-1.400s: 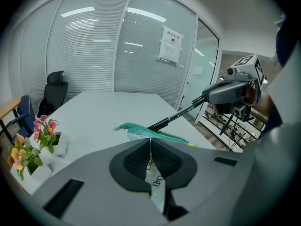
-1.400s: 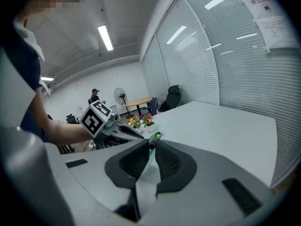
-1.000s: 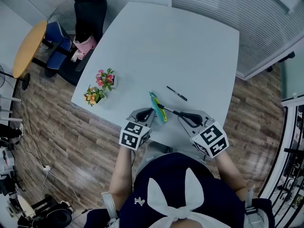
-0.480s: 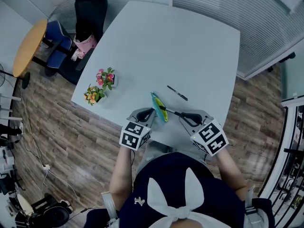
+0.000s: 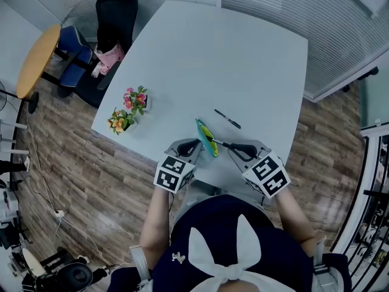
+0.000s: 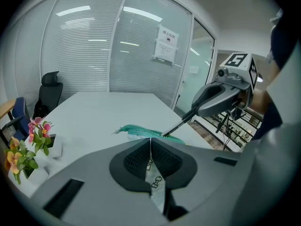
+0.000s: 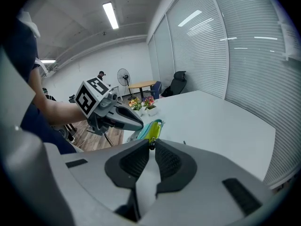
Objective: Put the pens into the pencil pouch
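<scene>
Left gripper (image 5: 195,144) was clamped on the near edge of the teal pencil pouch (image 5: 207,140), by the near edge of the table (image 5: 231,59). Right gripper (image 5: 234,146) pinched a black pen (image 5: 220,142), tip in the pouch mouth. Second pen (image 5: 227,119) lay beyond, apart. Glass-wall notice (image 6: 167,44) was unreadable.

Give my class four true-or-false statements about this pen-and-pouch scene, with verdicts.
1. The right gripper grips a black pen. True.
2. The left gripper is open and empty. False: it is clamped on the teal pencil pouch.
3. A second pen lies loose on the table. True.
4. The flower pots stand at the table's right edge in the head view. False: they stand at its left edge.
</scene>
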A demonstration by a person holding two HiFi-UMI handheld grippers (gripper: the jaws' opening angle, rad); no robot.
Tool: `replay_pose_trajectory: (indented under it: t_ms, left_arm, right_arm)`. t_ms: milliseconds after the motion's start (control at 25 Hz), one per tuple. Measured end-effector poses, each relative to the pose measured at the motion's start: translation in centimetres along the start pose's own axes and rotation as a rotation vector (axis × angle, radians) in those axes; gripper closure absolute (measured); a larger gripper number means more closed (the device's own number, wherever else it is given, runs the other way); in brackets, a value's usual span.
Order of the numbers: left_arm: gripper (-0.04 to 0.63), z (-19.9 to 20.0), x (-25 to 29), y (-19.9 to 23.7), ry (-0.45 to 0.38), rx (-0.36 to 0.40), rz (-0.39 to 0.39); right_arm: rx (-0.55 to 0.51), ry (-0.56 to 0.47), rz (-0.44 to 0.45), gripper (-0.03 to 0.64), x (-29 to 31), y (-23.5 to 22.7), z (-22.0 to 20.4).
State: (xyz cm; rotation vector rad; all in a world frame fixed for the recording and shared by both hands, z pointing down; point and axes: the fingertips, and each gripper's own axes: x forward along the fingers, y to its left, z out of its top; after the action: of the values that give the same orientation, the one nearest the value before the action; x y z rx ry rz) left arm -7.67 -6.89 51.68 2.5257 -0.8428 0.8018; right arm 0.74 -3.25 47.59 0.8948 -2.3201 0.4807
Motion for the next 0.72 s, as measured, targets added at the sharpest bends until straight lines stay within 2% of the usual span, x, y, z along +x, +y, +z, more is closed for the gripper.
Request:
replay_pose_trajectory:
  t_ms: [400, 720]
  left_arm:
    - [0.568, 0.2, 0.1, -0.9, -0.003, 0.008, -0.022]
    - [0.568, 0.1, 0.1, -1.6, -0.002, 0.016, -0.036]
  right_arm:
    - [-0.015, 0.014, 0.006, 0.568, 0.6, 0.1, -0.1]
    - [-0.031, 0.035, 0.043, 0.568, 1.4, 0.5, -0.6]
